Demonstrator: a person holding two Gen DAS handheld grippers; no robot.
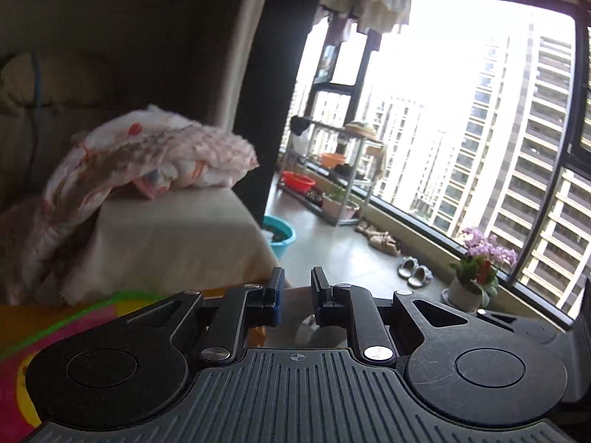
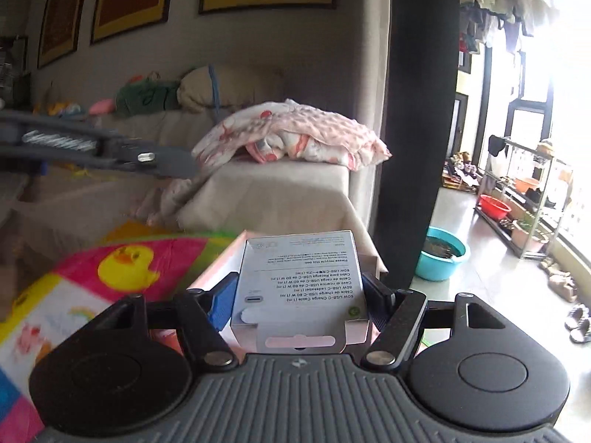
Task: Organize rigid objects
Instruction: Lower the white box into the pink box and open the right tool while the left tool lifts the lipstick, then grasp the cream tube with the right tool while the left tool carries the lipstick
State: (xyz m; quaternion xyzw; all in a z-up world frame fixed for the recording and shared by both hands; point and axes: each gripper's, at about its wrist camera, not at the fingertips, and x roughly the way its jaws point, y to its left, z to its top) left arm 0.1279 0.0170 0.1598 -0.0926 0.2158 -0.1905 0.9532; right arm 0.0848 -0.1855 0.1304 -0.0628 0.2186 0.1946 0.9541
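the right gripper (image 2: 299, 295) is shown at lower centre of the right wrist view, clenched on a small white cardboard cable box with grey print and a hang tab (image 2: 301, 288); the box is pressed between the blue-padded left finger (image 2: 221, 304) and the black right finger, its tab end nearest the camera. beneath and beyond the box, a pale pink-edged open carton (image 2: 229, 258) is partly seen; whether the box touches it cannot be told. a colourful play mat with a yellow duck print (image 2: 125, 262) is spread at lower left. a cream-covered sofa (image 2: 280, 192) is seen at centre, with a crumpled pink and white patterned blanket (image 2: 295, 136) lying on its arm. a grey, blurred tool body with a spring (image 2: 92, 147) crosses the left edge. a turquoise plastic basin (image 2: 443, 258) stands on the floor at right of a dark pillar (image 2: 417, 110).

in the left wrist view, the left gripper (image 1: 297, 295) is shown at lower centre, drawn in to its narrowest, with only a slim gap left and nothing grasped between the fingers. a large window with tower blocks outside (image 1: 480, 110) fills the upper right, and a white pot of purple flowers (image 1: 476, 273) stands at lower right below it.
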